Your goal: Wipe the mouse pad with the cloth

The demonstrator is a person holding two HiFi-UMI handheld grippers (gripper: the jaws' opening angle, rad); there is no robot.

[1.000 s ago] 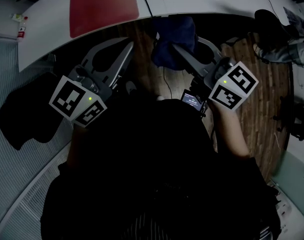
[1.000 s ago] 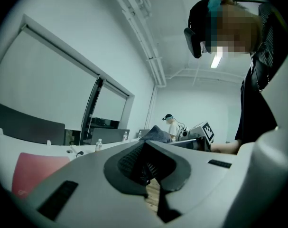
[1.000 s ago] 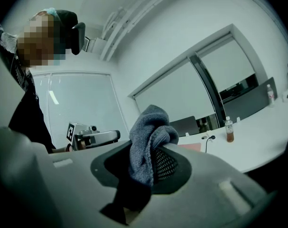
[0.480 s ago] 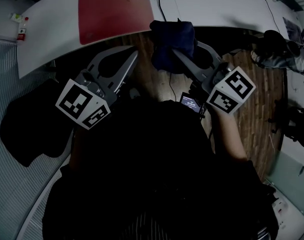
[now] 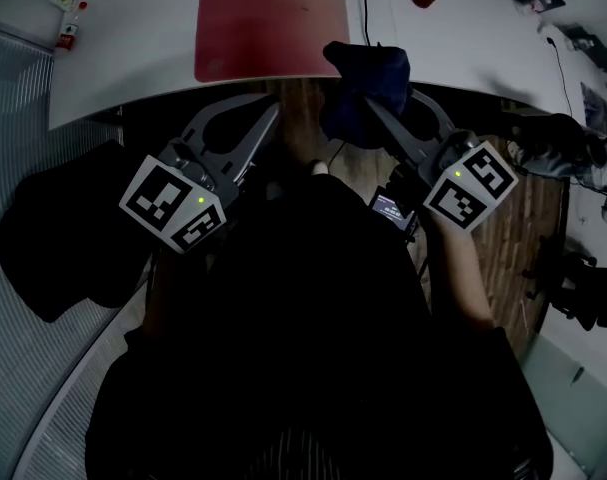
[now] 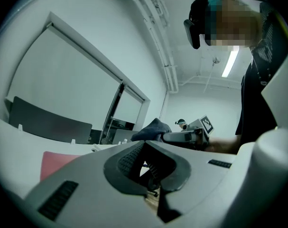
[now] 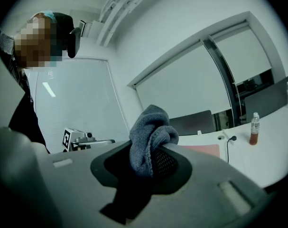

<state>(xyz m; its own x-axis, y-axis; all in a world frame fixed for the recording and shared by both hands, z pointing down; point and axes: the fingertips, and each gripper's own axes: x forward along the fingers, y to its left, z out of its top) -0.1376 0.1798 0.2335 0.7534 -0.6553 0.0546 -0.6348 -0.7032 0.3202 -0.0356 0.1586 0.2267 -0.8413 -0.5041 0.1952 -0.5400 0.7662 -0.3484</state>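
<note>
Pinching bunched, seemingly knitted cloth (image 7: 151, 134): right gripper (image 7: 149, 151).

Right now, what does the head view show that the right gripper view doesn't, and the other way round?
Head view only: the full outline of the red mouse pad with nothing on it, small items at the table's left end, and the wooden floor.
Right gripper view only: the right gripper with its jaws clamped on the cloth, plus window blinds and a dark chair behind the table.
Both: the cloth, part of the pad, the brown bottle and the left gripper.
</note>
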